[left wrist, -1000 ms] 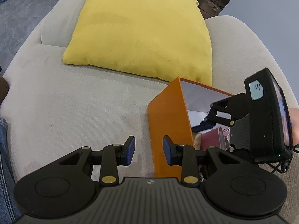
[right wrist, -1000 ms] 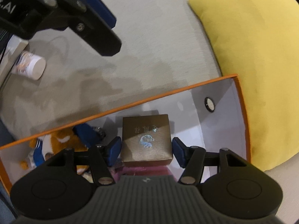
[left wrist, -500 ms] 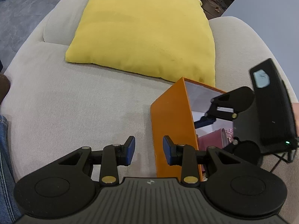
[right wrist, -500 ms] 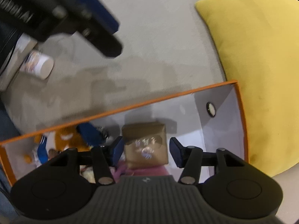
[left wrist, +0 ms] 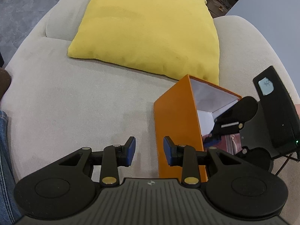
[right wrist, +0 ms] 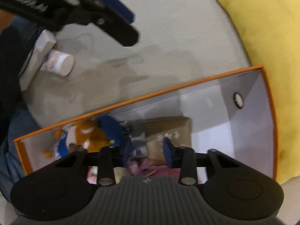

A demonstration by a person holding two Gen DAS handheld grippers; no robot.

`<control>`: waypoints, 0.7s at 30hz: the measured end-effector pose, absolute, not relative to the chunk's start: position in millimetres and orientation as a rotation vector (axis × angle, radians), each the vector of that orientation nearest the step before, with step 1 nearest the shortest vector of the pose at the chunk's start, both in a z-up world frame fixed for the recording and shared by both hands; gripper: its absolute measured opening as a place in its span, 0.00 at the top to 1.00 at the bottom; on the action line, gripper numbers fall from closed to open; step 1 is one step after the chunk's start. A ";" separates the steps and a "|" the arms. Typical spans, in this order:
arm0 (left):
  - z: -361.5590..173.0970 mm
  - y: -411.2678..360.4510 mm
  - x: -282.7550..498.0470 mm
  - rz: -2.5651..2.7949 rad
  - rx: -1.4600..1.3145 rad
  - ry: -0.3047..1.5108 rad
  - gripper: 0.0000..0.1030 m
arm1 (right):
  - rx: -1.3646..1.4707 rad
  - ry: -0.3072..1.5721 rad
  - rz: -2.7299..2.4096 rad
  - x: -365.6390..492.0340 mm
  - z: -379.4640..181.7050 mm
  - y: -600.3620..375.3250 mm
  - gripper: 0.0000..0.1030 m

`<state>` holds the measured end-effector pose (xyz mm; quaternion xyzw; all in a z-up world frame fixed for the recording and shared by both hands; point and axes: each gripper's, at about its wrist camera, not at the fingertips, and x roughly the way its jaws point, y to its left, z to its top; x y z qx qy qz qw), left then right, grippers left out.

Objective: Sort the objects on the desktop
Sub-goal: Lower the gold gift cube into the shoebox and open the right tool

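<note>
1. Left gripper (left wrist: 148,151) sits low over the beige sofa seat (left wrist: 75,103), blue pads spread apart with nothing between them.
2. Just to its right stands the orange box (left wrist: 176,123), open at the top, white inside, its narrow end wall facing this camera; the right pad shows in front of that wall, and contact cannot be judged.
3. Over on the right wrist view, the box (right wrist: 168,91) shows its full length: the long axis runs from lower left up to the right, the far end lying against the yellow cushion (right wrist: 262,28).
4. Right gripper (right wrist: 147,150) is over the box's open top, pads apart, gripping nothing.
5. Below it, on the box floor, lies a brown cardboard box (right wrist: 168,131) with pale lettering on its lid, flat and roughly square, edges roughly in line with the orange walls. The picture is motion-blurred, so the print is unreadable.
6. Towards the lower-left end of the orange box lies an orange plush toy (right wrist: 84,135) with blue and white parts; something pink shows below the pads, too blurred to name.
7. A small round fitting (right wrist: 238,100) sits in the box's end wall.
8. Out on the seat, well apart from the box, a white bottle (right wrist: 60,61) lies on its side, next to a pale flat box (right wrist: 35,56).
</note>
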<state>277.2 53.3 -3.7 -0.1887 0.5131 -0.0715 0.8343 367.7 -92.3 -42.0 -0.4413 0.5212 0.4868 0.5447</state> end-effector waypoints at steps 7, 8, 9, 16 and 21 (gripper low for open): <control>-2.1 52.9 275.7 -0.150 -0.396 1.078 0.65 | -0.995 1.146 1.065 381.1 -36.8 -86.4 0.33; -2.0 53.1 275.6 -0.149 -0.393 1.078 0.65 | -0.997 1.152 1.058 383.6 -39.4 -84.7 0.33; -2.3 53.4 275.5 -0.148 -0.392 1.079 0.65 | -0.992 1.160 1.056 385.3 -41.5 -82.5 0.33; -8.1 56.8 277.3 -0.131 -0.397 1.091 0.65 | -0.973 1.223 1.094 388.8 -53.1 -83.5 0.39; -9.3 55.4 279.8 -0.137 -0.400 1.098 0.65 | -1.004 1.256 1.152 382.1 -53.3 -80.5 0.39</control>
